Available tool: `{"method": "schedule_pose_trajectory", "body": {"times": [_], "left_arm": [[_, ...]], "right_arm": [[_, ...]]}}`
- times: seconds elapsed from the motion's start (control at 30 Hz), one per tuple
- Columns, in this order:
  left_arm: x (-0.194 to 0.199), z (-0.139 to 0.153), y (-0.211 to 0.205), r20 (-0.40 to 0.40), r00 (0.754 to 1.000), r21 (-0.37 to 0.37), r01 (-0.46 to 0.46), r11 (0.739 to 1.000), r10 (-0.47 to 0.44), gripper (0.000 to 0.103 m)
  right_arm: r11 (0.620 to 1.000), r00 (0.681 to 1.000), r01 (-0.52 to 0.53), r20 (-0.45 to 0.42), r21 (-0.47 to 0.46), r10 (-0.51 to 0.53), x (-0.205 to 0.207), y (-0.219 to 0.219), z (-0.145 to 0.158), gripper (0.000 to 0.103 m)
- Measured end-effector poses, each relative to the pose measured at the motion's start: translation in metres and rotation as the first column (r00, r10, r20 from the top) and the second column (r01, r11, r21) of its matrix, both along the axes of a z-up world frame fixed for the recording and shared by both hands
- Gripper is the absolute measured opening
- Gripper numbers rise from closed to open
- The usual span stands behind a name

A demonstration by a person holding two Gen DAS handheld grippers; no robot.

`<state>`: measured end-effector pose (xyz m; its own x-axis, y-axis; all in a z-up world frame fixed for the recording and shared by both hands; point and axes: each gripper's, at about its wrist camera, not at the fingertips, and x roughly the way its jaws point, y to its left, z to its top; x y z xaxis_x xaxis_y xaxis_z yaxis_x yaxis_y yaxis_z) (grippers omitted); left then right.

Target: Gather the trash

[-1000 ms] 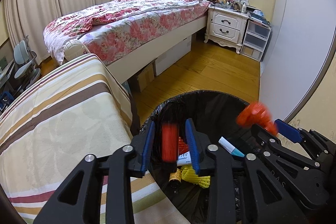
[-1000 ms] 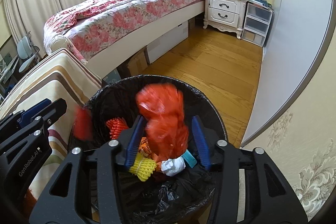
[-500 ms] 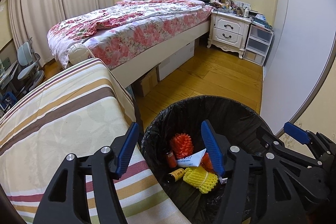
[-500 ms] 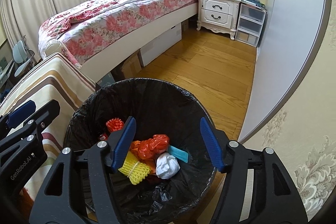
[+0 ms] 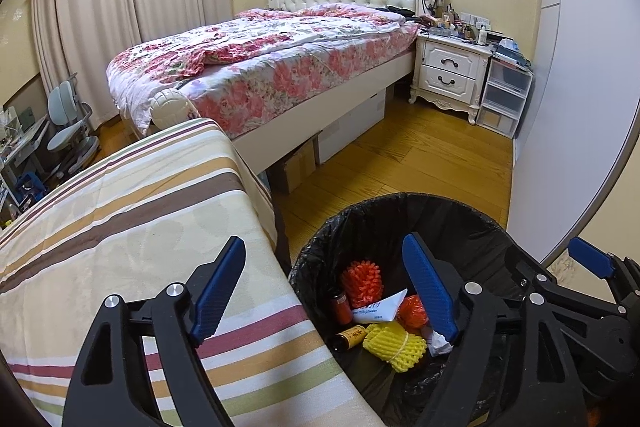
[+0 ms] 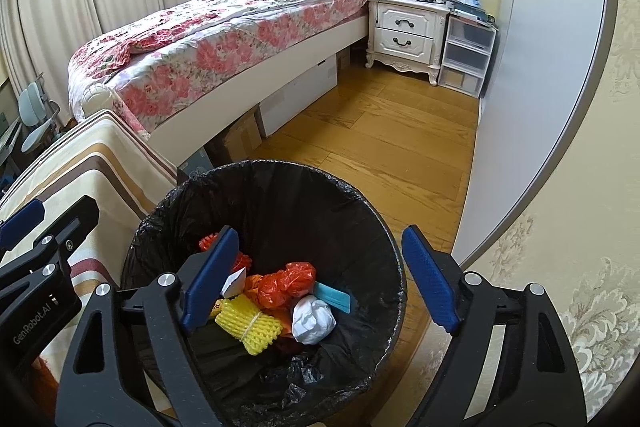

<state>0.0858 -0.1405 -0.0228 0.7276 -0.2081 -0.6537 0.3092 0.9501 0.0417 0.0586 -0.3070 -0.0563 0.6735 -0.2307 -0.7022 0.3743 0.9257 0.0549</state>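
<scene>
Below both the empty, opening left gripper [image 5: 324, 291] and right gripper [image 6: 316, 279], the black-lined trash bin [image 6: 360, 211] holds yellow foam netting [image 6: 250, 325], an orange plastic bag [image 6: 286, 283] and crumpled white paper [image 6: 314, 319].

1. The left gripper [image 5: 324, 287] points forward and downward. Its jaws are opening, and nothing is between them.
2. Its two blue pads [image 5: 218, 287] stand wide apart and touch nothing.
3. The right gripper [image 6: 320, 277] also points forward and downward, at about the same slope. Its jaws are opening too, and they hold nothing.
4. Its blue pads [image 6: 430, 277] stand wide apart and are free.
5. The two grippers are side by side and near each other. In the left wrist view, the right gripper [image 5: 592, 291] shows at the right edge. In the right wrist view, the left gripper [image 6: 36, 247] shows at the left edge.
6. No hand or sleeve of the person is visible in either view.
</scene>
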Motion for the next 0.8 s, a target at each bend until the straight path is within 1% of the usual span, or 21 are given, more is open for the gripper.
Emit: {"method": "schedule_pose_trajectory", "body": {"times": [0.13,0.2,0.27,0.43,0.6,0.8], "left_arm": [[-0.002,0.002,0.007,-0.001,1.000,-0.012,-0.014,1.000,0.014,0.081],[-0.005,0.004,0.011,0.002,1.000,-0.013,-0.024,1.000,0.024,0.084],[-0.007,0.006,0.015,0.011,0.999,-0.013,-0.035,0.999,0.035,0.084],[-0.015,0.010,0.022,0.021,0.999,-0.010,-0.048,0.999,0.048,0.085],[-0.023,0.015,0.034,0.020,0.998,-0.032,-0.057,0.998,0.058,0.085],[-0.037,0.024,0.049,0.041,0.997,-0.050,-0.071,0.996,0.073,0.085]], "right_arm": [[1.000,1.000,0.002,0.004,-0.005,-0.002,-0.003,0.002,0.003,0.083],[1.000,1.000,0.001,0.008,-0.010,-0.001,-0.004,0.004,0.004,0.087],[1.000,1.000,0.001,0.013,-0.018,-0.001,-0.006,0.007,0.006,0.088],[1.000,1.000,-0.001,0.026,-0.026,0.002,-0.011,0.012,0.013,0.088],[0.999,0.999,-0.006,0.042,-0.039,0.008,-0.017,0.019,0.021,0.089],[0.998,0.998,-0.019,0.064,-0.058,0.023,-0.028,0.030,0.033,0.089]]}}
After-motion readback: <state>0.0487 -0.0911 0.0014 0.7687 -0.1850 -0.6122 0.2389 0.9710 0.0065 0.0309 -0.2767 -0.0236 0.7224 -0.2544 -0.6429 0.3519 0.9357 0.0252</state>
